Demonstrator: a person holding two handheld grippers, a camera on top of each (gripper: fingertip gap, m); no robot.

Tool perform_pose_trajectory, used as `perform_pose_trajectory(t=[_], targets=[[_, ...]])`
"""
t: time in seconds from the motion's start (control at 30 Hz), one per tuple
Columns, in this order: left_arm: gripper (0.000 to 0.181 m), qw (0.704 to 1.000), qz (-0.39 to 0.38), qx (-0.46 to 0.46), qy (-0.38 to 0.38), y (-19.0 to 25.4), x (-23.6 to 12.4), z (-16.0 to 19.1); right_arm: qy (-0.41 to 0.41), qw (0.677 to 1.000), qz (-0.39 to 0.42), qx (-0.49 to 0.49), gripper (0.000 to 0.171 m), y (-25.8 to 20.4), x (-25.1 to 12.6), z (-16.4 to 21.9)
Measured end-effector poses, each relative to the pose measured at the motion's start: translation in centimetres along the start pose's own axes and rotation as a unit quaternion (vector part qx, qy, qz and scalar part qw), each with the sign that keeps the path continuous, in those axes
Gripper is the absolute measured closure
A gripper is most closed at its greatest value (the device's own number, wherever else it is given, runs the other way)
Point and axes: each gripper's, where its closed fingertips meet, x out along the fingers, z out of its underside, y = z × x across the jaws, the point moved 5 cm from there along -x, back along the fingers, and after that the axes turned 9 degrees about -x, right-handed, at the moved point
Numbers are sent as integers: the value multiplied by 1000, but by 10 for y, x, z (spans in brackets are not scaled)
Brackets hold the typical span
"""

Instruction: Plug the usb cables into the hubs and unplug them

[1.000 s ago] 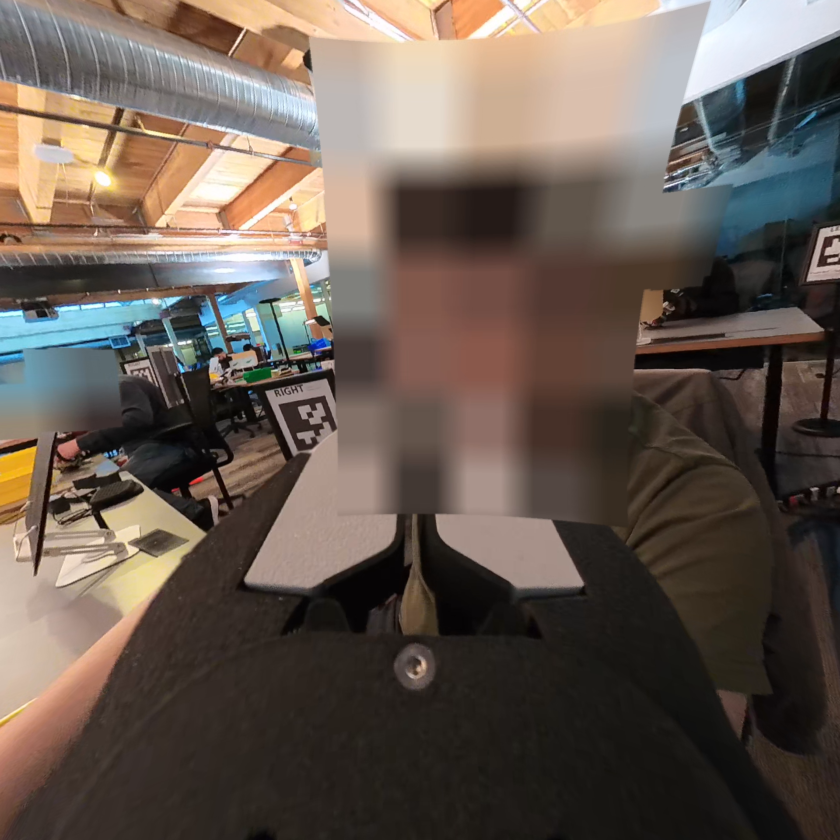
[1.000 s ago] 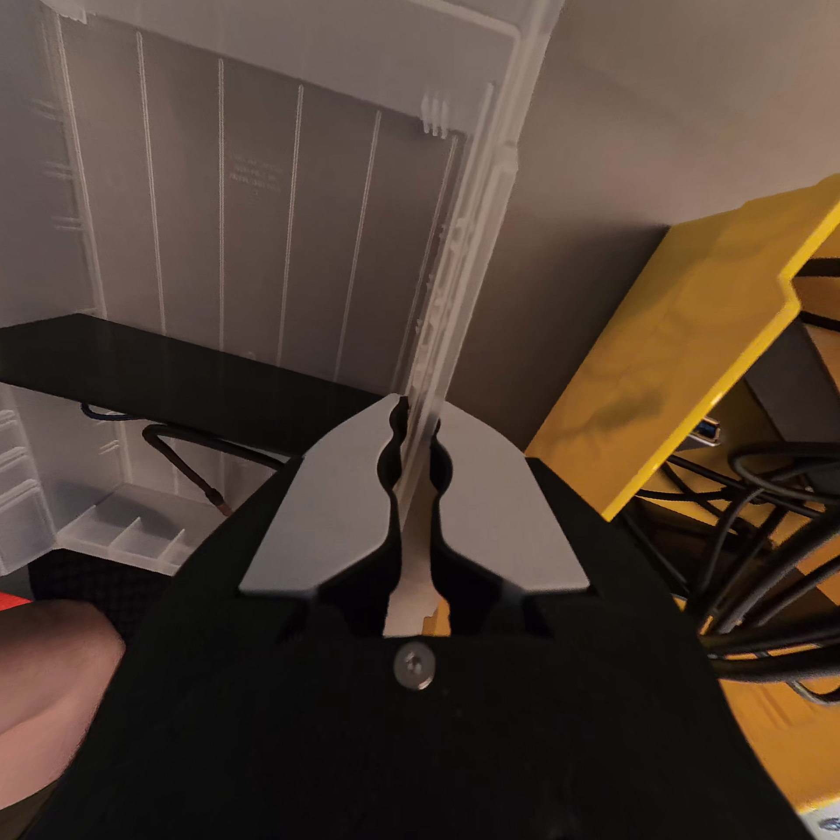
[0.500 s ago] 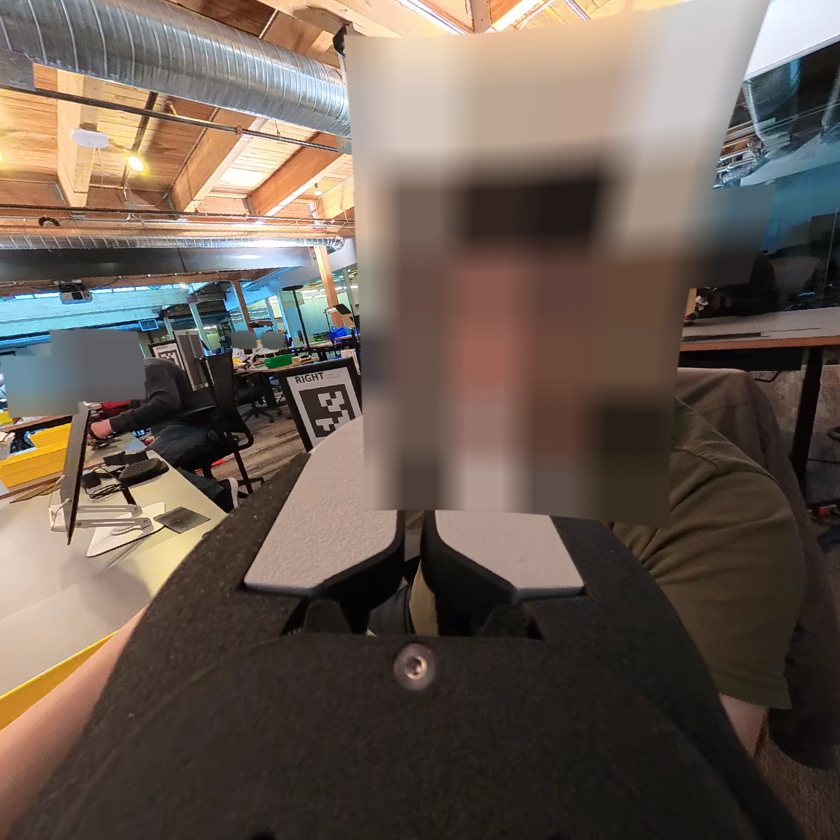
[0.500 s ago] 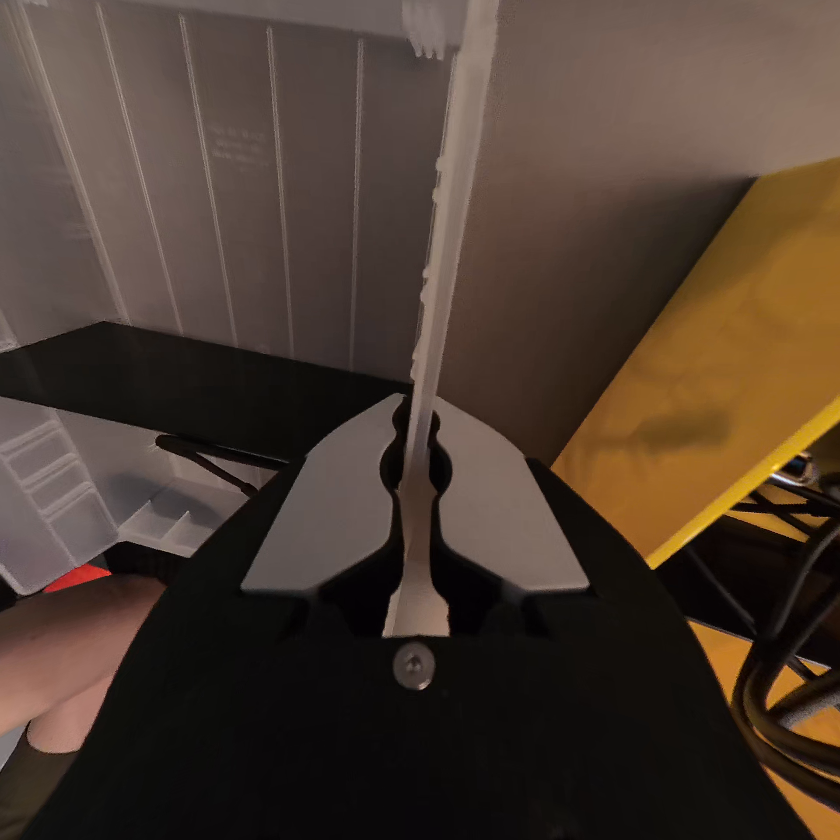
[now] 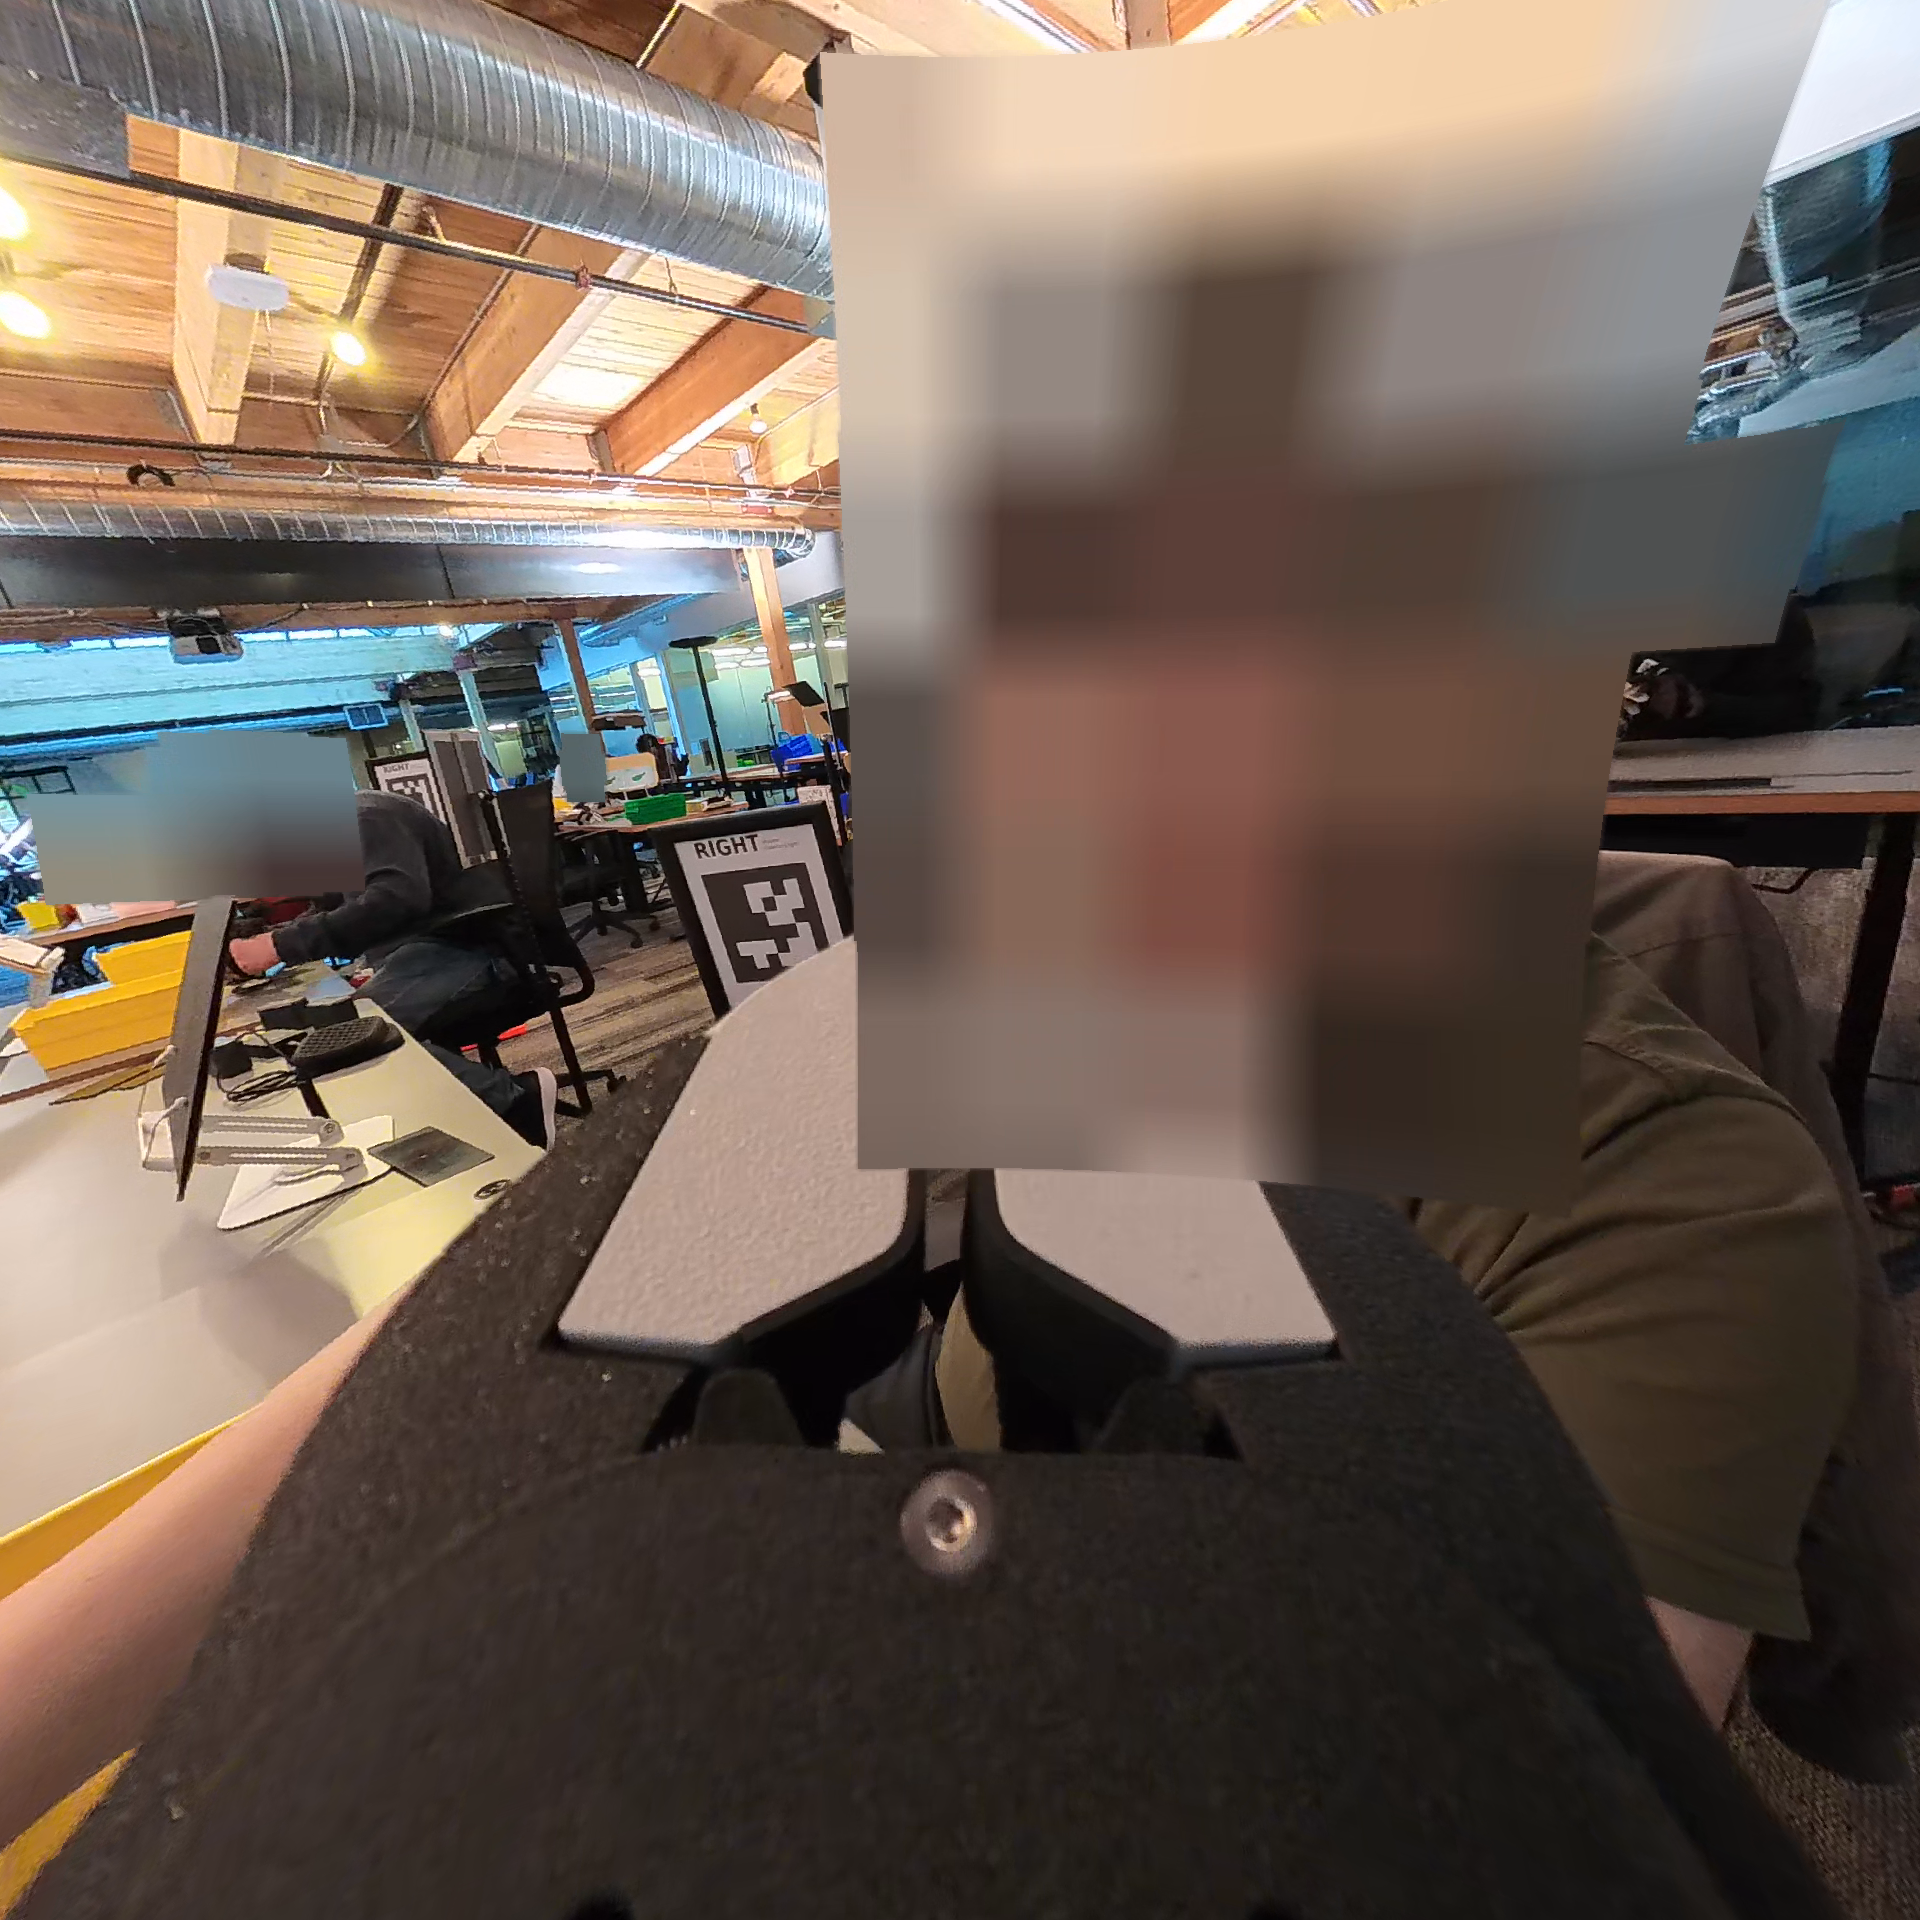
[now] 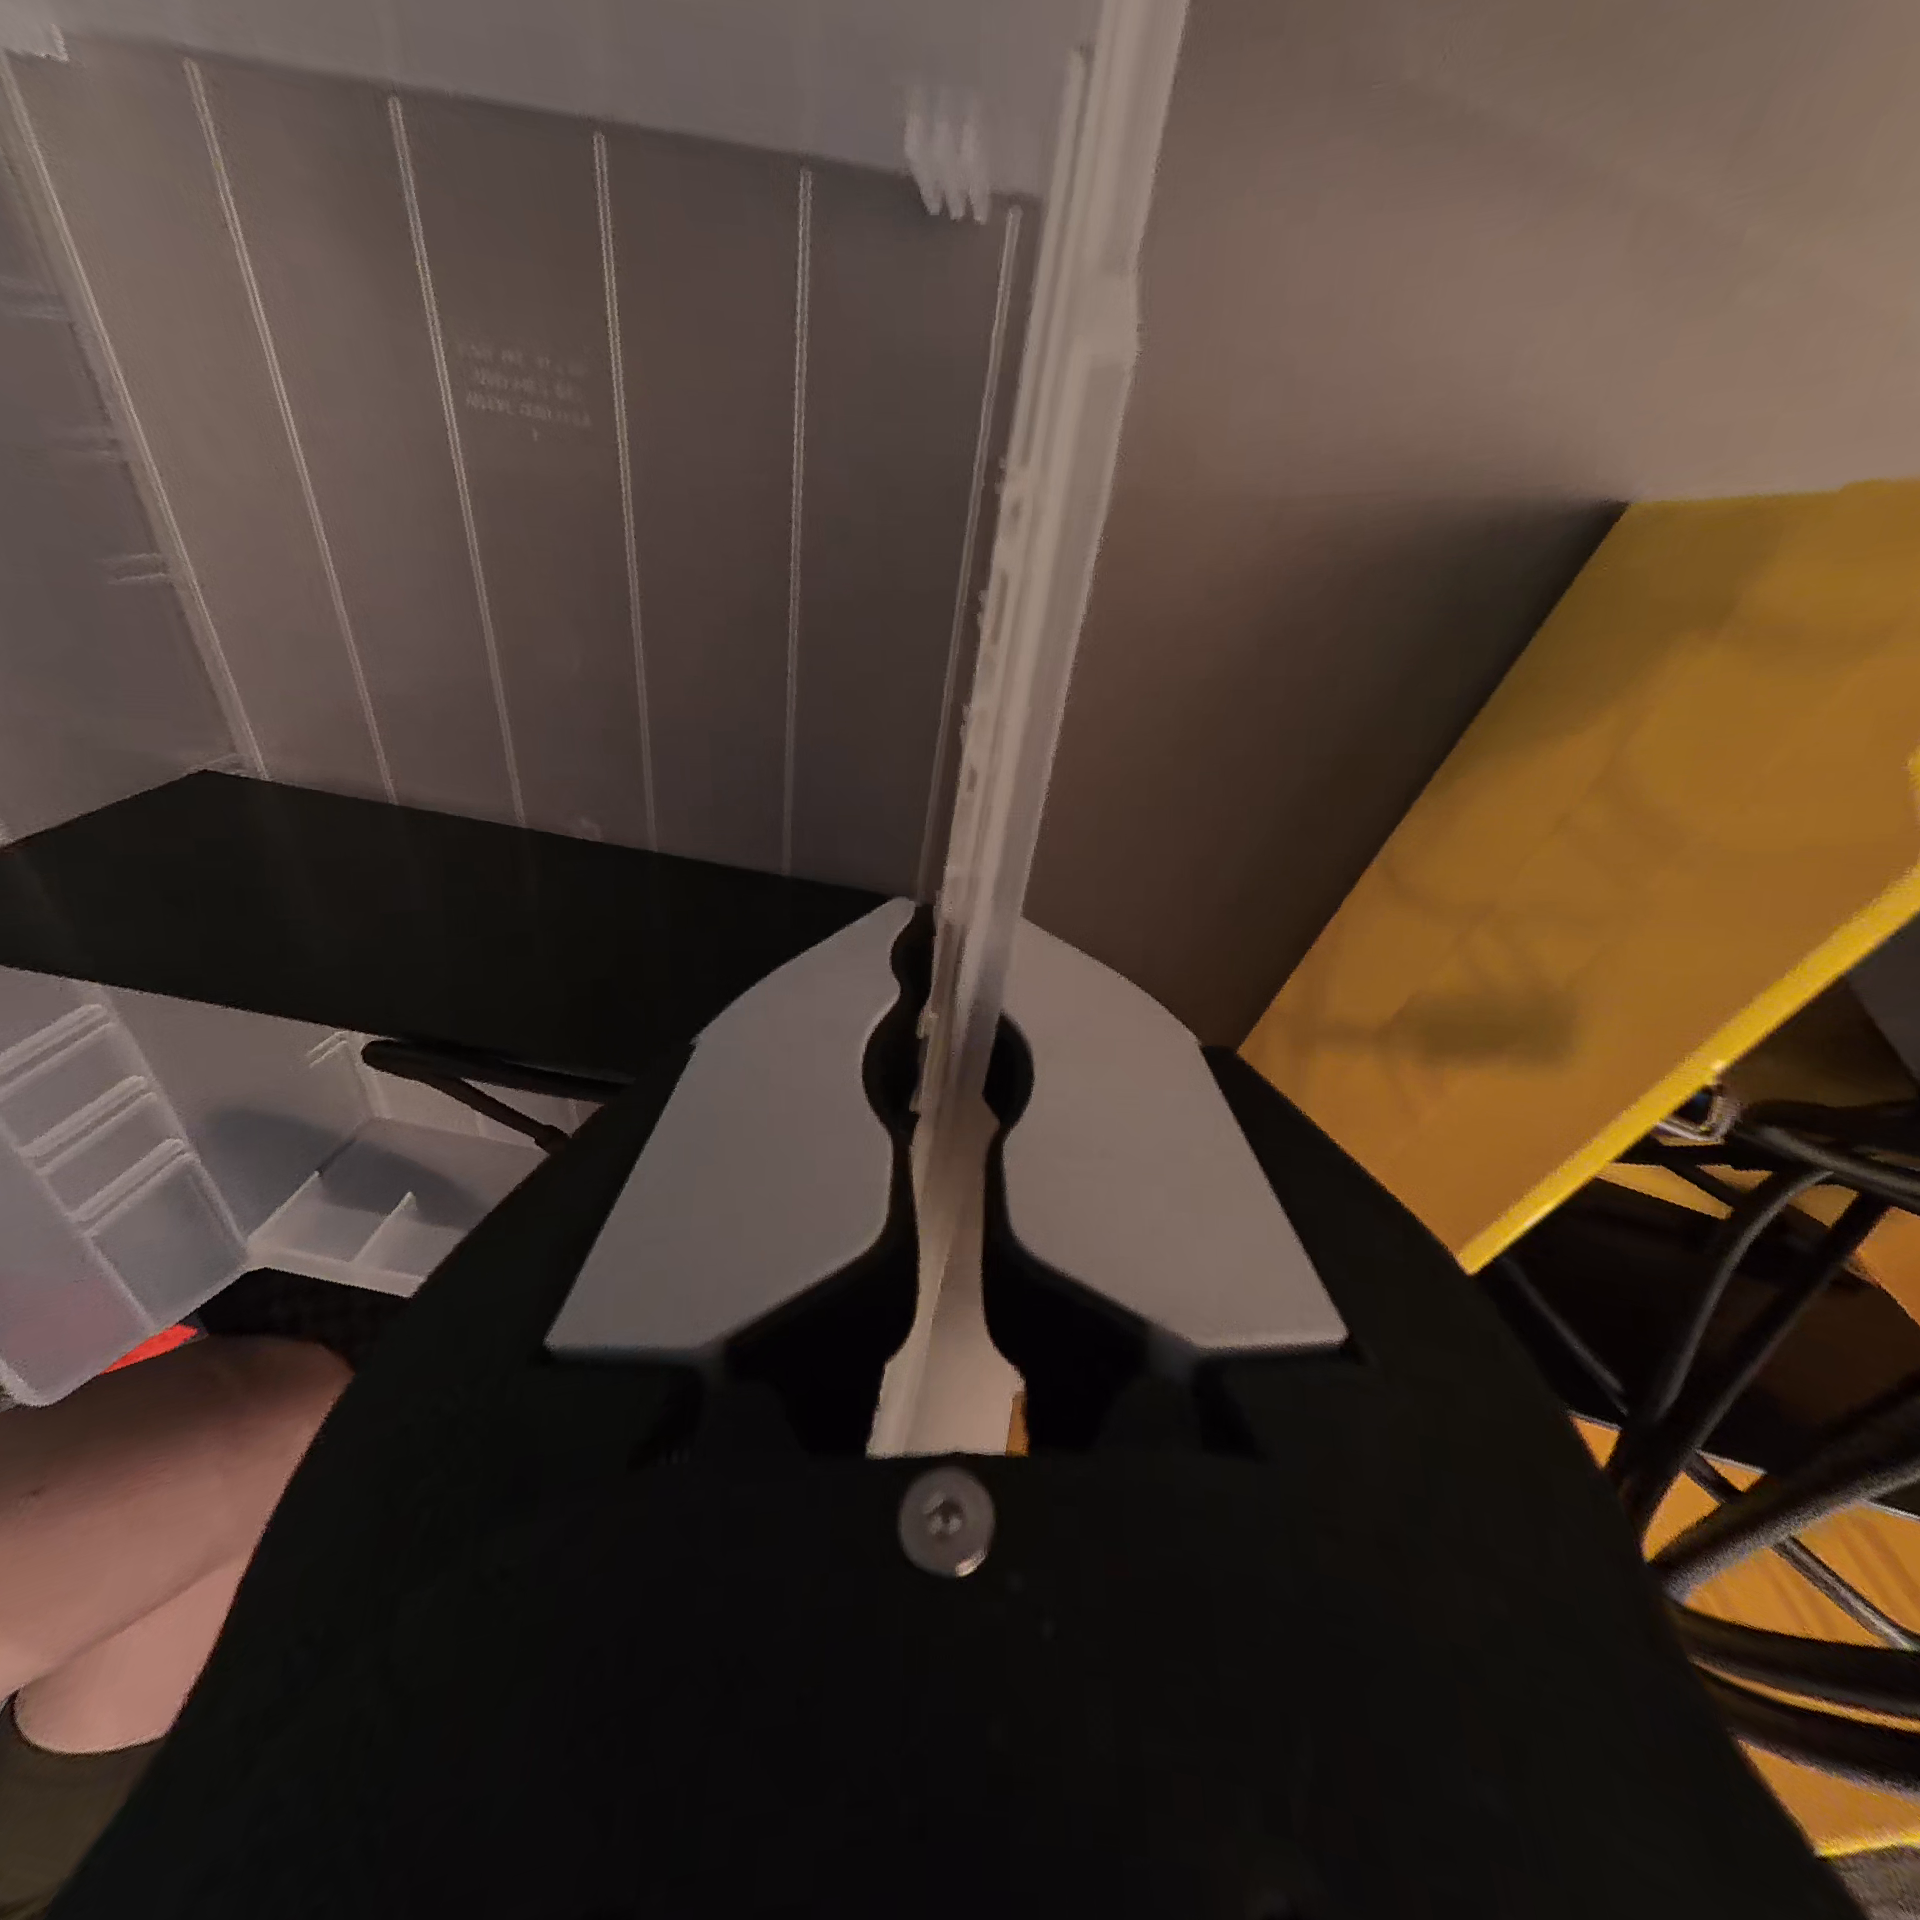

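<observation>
While the right hand-held gripper [image 6: 951, 1039] stays clamped on the clear lid's edge [image 6: 1049, 582], the lid has swung slightly.

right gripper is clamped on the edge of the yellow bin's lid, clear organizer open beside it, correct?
Not quite. The right wrist view shows the right gripper shut on the edge of the clear organizer's lid, not the yellow bin, which sits beside it.

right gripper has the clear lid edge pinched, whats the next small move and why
Probably swing the clear plastic lid farther open. The right gripper pinches its edge, the lid stands upright over the organizer box, and the black cables beside the yellow bin are untouched.
</observation>
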Motion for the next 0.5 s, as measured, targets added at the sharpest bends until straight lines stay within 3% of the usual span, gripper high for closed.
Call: perform_pose_trajectory(t=[0.5], targets=[[181,1000,-17,-7,-7,-8,-2,1,-6,999,-17,-26,166,3,-1,-1]])
